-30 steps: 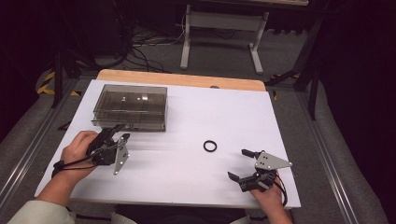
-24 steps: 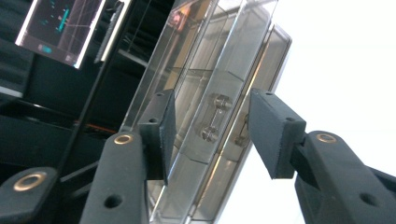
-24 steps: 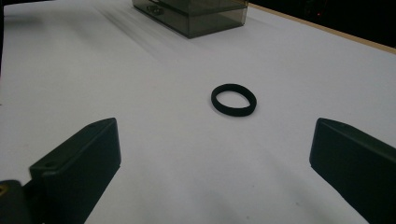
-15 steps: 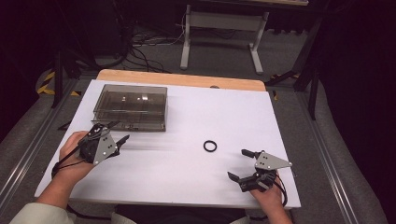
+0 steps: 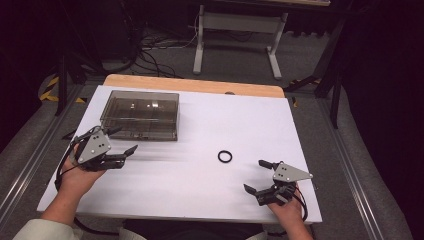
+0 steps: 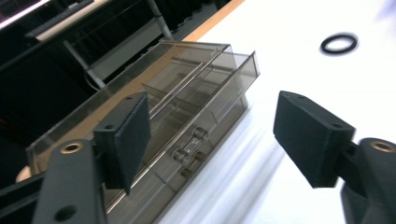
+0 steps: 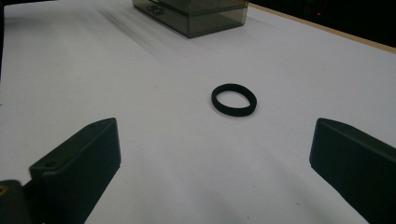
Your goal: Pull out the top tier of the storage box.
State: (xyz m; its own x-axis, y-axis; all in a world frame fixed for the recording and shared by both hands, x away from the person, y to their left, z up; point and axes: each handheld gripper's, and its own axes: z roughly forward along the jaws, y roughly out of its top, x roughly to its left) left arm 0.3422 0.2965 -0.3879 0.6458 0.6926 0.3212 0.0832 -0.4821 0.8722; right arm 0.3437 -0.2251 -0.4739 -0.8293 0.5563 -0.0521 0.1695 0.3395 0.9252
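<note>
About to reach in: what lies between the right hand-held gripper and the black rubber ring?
Nothing: bare white tabletop separates right hand-held gripper from black rubber ring, per right gripper view.

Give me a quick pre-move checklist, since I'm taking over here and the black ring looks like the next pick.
1. Black ring lies flat and apart from other things on the white table: ok.
2. Right tongs open, nothing between them: ok.
3. Ring sits ahead of the right tongs, path free: ok.
4. Left tongs, jaws just opened, hold nothing: ok.
5. Smoky clear drawer box with its drawer pulled out enough to take the ring: cannot tell.
</note>
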